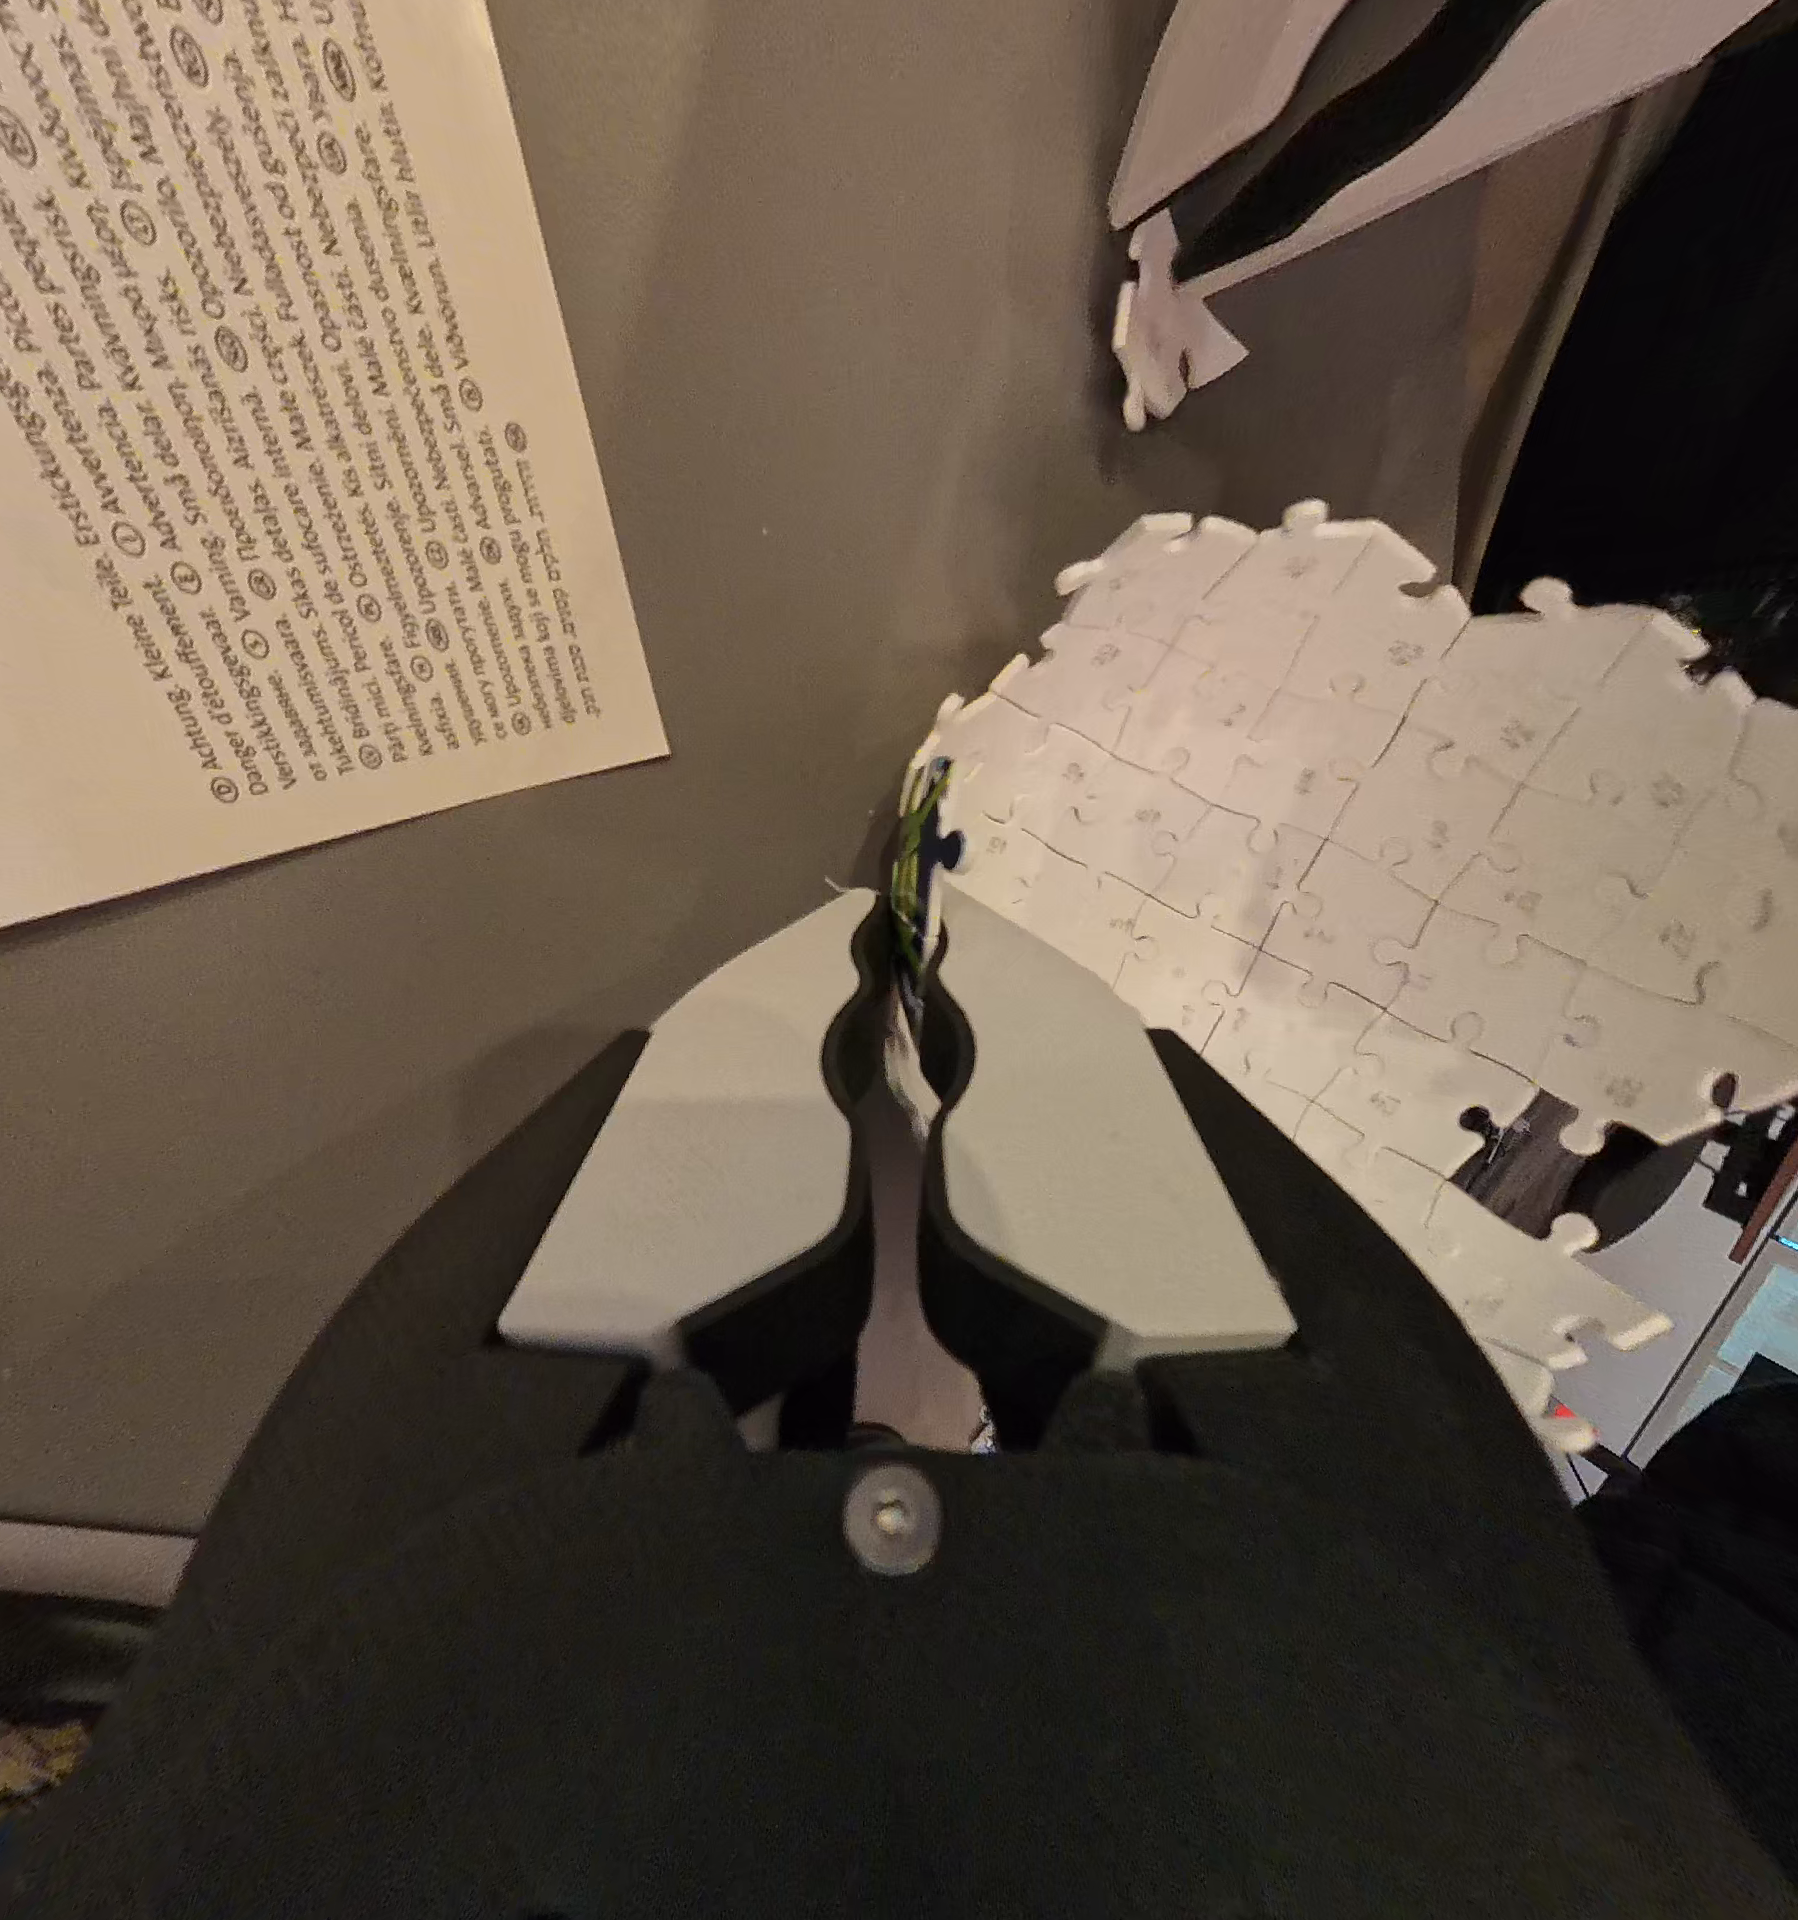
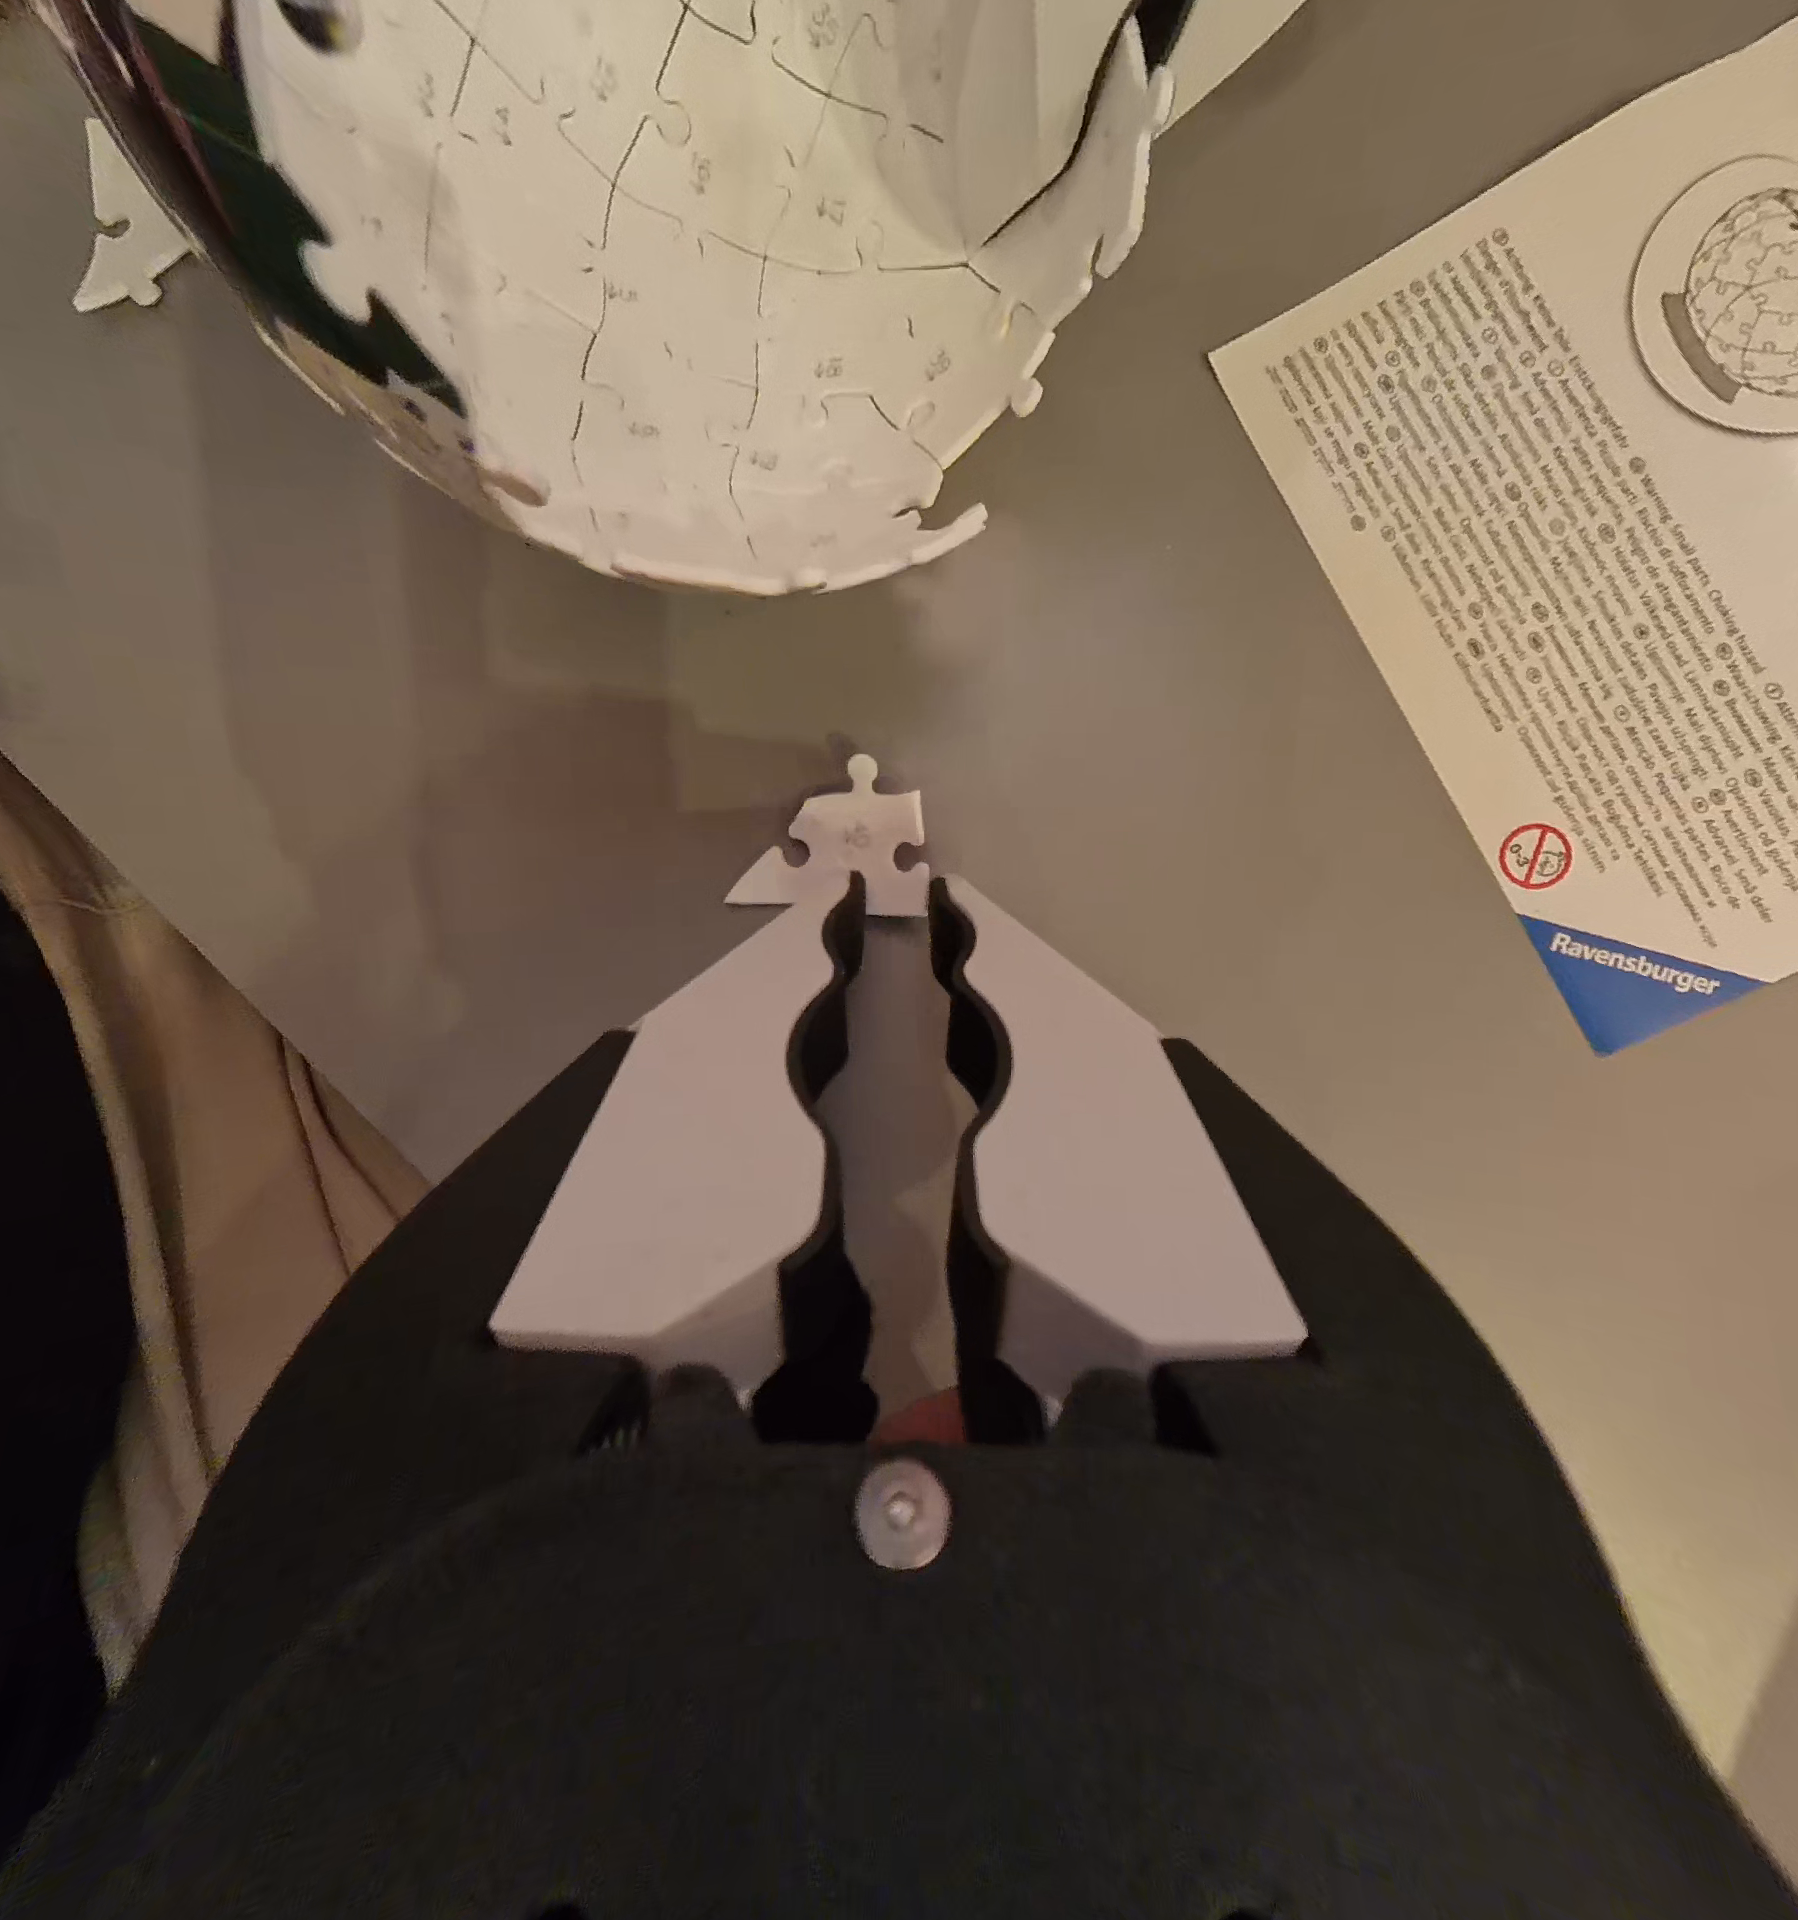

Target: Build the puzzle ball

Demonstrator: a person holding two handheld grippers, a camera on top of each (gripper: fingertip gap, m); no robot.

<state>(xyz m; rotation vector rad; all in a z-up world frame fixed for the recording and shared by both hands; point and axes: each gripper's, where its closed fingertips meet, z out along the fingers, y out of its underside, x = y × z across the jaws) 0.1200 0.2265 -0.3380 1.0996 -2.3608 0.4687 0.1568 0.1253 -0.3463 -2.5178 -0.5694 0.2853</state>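
The partly built puzzle ball (image 1: 1394,831) is an open curved shell, and I see its white numbered inner side. My left gripper (image 1: 900,925) is shut on the shell's edge and holds it above the table. In the right wrist view the ball (image 2: 718,312) hangs just ahead, its jagged open rim facing down. My right gripper (image 2: 895,894) is shut on a single white puzzle piece (image 2: 859,831) at its fingertips, a little short of the ball's rim. The left wrist view shows that right gripper (image 1: 1160,223) at the top right, with the piece (image 1: 1170,338) sticking out.
A printed instruction sheet (image 2: 1601,571) lies on the grey table (image 2: 1238,1091) to the right; it also shows in the left wrist view (image 1: 251,416). A loose white piece (image 2: 121,249) lies at the far left. A person's beige clothing (image 2: 199,1039) is at the near left. Left tips to right tips: about 11 centimetres.
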